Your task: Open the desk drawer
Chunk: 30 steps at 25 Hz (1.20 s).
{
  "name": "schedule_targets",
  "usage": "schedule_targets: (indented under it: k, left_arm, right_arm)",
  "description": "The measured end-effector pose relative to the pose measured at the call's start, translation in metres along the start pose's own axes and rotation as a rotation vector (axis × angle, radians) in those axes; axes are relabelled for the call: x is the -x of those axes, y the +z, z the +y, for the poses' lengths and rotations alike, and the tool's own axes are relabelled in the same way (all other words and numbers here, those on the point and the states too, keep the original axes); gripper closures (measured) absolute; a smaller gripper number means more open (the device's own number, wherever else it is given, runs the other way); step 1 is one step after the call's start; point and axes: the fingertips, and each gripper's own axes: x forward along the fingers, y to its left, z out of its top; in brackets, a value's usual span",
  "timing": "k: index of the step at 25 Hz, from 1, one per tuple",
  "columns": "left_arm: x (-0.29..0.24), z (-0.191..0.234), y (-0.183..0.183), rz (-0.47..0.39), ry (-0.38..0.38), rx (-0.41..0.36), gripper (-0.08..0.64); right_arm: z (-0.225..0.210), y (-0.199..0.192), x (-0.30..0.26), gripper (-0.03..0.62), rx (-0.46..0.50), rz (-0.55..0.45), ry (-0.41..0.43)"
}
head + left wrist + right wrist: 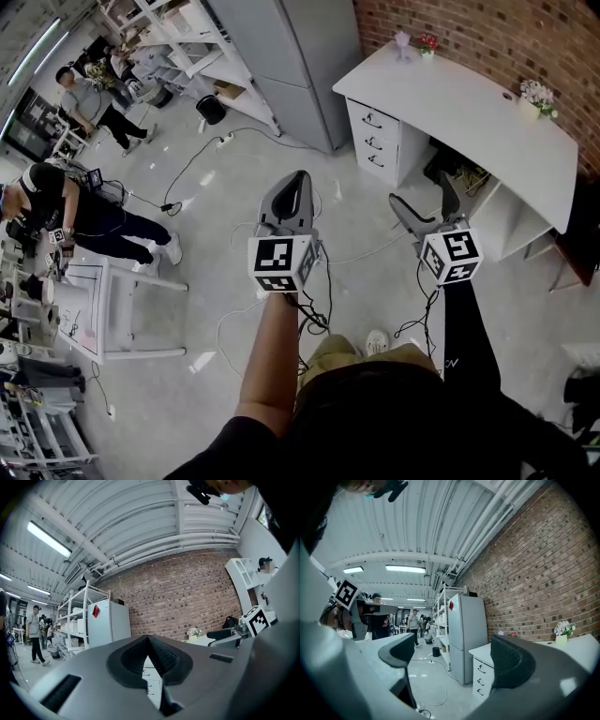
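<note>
Standing well apart from the desk (pixel 469 112), the person holds both grippers out over the floor, with the drawers (pixel 375 141) up and to the right of them in the head view. The drawer fronts face the frame's lower left, toward the person, so the reach runs up-right and the pull would likely come back down-left. The right gripper (pixel 429 202) is nearer the drawers. Its jaws stand wide apart with nothing between them, and its own view shows the drawers (pixel 483 679) ahead, low and just right of centre. The left gripper (pixel 298 180) is pressed closed and empty, with only a sliver of the drawers showing past its jaws.

Counted: one desk, three stacked drawers each with one handle, two grippers. The stack runs vertically under the desk's left end.
</note>
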Motion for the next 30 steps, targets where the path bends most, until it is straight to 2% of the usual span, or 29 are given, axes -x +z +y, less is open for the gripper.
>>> schedule_targets:
  k: [5, 12, 17, 25, 30]
  left_arm:
    - [-0.013, -0.002, -0.007, 0.011, -0.021, -0.002, 0.552]
    - [-0.041, 0.013, 0.004, -0.048, -0.022, -0.016, 0.552]
    - [-0.071, 0.022, 0.0, -0.05, -0.04, -0.028, 0.552]
    - [-0.14, 0.041, -0.009, -0.053, -0.095, 0.019, 0.552]
    - [-0.186, 0.057, -0.012, -0.055, -0.131, -0.021, 0.552]
  right_arm:
    - [-0.006, -0.001, -0.014, 0.092, 0.003, 0.002, 0.011]
    - [-0.013, 0.004, -0.045, 0.092, 0.044, -0.008, 0.026]
    - [-0.022, -0.001, -0.068, 0.092, 0.085, 0.009, 0.031]
    - [-0.046, -0.001, -0.119, 0.092, 0.133, -0.008, -0.042]
    - [-0.059, -0.003, -0.165, 0.094, 0.156, 0.004, -0.063]
